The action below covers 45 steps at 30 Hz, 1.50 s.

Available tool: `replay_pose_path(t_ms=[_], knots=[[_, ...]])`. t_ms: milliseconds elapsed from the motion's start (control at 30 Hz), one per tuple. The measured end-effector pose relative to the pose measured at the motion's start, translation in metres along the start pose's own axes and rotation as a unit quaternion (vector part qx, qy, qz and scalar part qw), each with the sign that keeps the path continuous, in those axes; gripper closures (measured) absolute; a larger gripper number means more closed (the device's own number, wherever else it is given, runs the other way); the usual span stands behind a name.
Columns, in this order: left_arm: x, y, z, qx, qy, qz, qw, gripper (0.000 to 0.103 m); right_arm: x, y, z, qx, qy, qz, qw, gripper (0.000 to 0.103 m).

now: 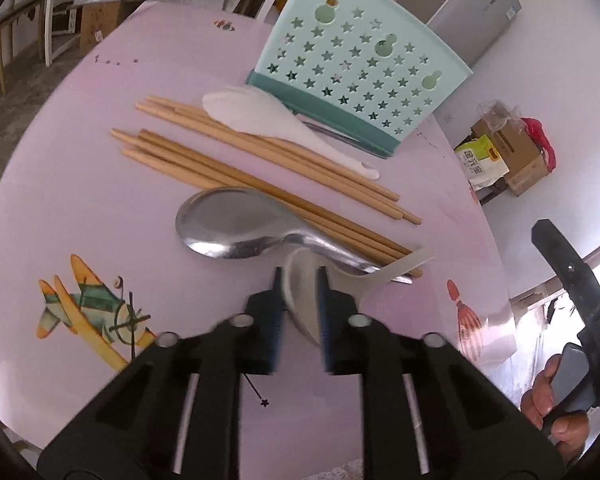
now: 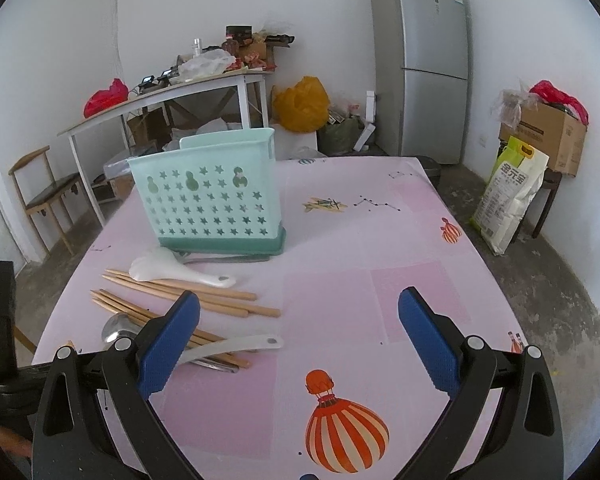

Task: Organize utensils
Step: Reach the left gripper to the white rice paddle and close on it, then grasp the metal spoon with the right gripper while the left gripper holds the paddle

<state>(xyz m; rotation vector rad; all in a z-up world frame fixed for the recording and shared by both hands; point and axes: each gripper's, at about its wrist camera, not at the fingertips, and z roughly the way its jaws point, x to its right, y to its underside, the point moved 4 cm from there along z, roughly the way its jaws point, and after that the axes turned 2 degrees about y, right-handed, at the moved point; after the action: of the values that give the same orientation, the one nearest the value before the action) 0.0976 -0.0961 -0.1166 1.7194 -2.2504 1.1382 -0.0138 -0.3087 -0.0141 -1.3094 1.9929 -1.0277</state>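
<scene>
Now the left gripper (image 1: 299, 280) pinches the grey plastic spoon (image 1: 300, 300) by its bowl, handle at two o'clock, presumably to carry it toward the holder (image 1: 352, 72) at twelve; the right gripper (image 2: 300, 344) hangs released.

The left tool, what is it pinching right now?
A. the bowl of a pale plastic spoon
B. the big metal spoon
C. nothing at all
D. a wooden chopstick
A: the left tool has its two pads closed on the bowl of the pale plastic spoon, whose handle sticks out over the metal spoon and chopsticks.
</scene>
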Motion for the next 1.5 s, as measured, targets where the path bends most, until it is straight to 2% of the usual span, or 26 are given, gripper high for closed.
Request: replay_pose_path(t_ms=[133,267,400,433,500,600,633,700,767,867,1033,1133,1200,1267,1333,1367,1400,1500], knots=[[-0.004,0.002,-0.001,-0.011,0.016,-0.014,0.9997,0.096,-0.006,-0.005,-0.003,0.006,-0.004,-0.014,1.0,0.006],[-0.013,0.008,-0.019,-0.03,0.015,-0.012,0.9994,0.096,-0.018,-0.015,-0.01,0.018,-0.022,-0.046,0.999,0.006],[-0.035,0.015,-0.042,-0.045,0.002,-0.019,0.9988,0.096,-0.05,-0.022,-0.008,0.015,-0.081,-0.114,0.99,0.007],[-0.042,0.017,-0.05,-0.044,-0.003,-0.024,0.9987,0.096,-0.057,-0.022,-0.006,0.011,-0.092,-0.13,0.987,0.009],[-0.054,0.019,-0.063,-0.039,-0.012,-0.028,0.9988,0.096,-0.074,-0.017,0.002,-0.002,-0.107,-0.167,0.98,0.021],[-0.074,0.026,-0.085,-0.034,-0.033,-0.028,0.9985,0.096,-0.104,-0.001,0.02,-0.042,-0.135,-0.235,0.962,0.035],[-0.078,0.028,-0.09,-0.035,-0.038,-0.028,0.9983,0.096,-0.111,0.004,0.023,-0.049,-0.14,-0.252,0.956,0.037],[-0.086,0.034,-0.099,-0.033,-0.042,-0.028,0.9982,0.096,-0.131,0.017,0.029,-0.063,-0.15,-0.298,0.941,0.048],[-0.09,0.037,-0.104,-0.034,-0.043,-0.025,0.9982,0.096,-0.148,0.031,0.033,-0.073,-0.161,-0.352,0.919,0.054],[-0.093,0.043,-0.111,-0.036,-0.044,-0.016,0.9982,0.096,-0.168,0.051,0.039,-0.08,-0.156,-0.427,0.887,0.063],[-0.097,0.046,-0.113,-0.037,-0.039,-0.013,0.9985,0.096,-0.187,0.074,0.045,-0.076,-0.135,-0.522,0.839,0.067],[-0.101,0.049,-0.117,-0.038,-0.036,-0.013,0.9986,0.096,-0.198,0.077,0.042,-0.056,-0.123,-0.557,0.82,0.068],[-0.102,0.049,-0.117,-0.037,-0.034,-0.013,0.9986,0.096,-0.204,0.079,0.043,-0.051,-0.116,-0.572,0.81,0.076],[-0.103,0.049,-0.117,-0.037,-0.032,-0.015,0.9987,0.096,-0.21,0.082,0.044,-0.041,-0.104,-0.583,0.804,0.082],[-0.104,0.049,-0.116,-0.037,-0.032,-0.017,0.9987,0.096,-0.21,0.081,0.041,-0.035,-0.101,-0.585,0.804,0.089],[-0.105,0.048,-0.117,-0.036,-0.031,-0.019,0.9987,0.096,-0.209,0.081,0.039,-0.035,-0.105,-0.579,0.808,0.096],[-0.105,0.048,-0.117,-0.036,-0.031,-0.02,0.9987,0.096,-0.208,0.078,0.036,-0.037,-0.109,-0.567,0.815,0.099],[-0.106,0.046,-0.118,-0.032,-0.031,-0.019,0.9988,0.096,-0.204,0.068,0.039,-0.036,-0.112,-0.542,0.832,0.1]])
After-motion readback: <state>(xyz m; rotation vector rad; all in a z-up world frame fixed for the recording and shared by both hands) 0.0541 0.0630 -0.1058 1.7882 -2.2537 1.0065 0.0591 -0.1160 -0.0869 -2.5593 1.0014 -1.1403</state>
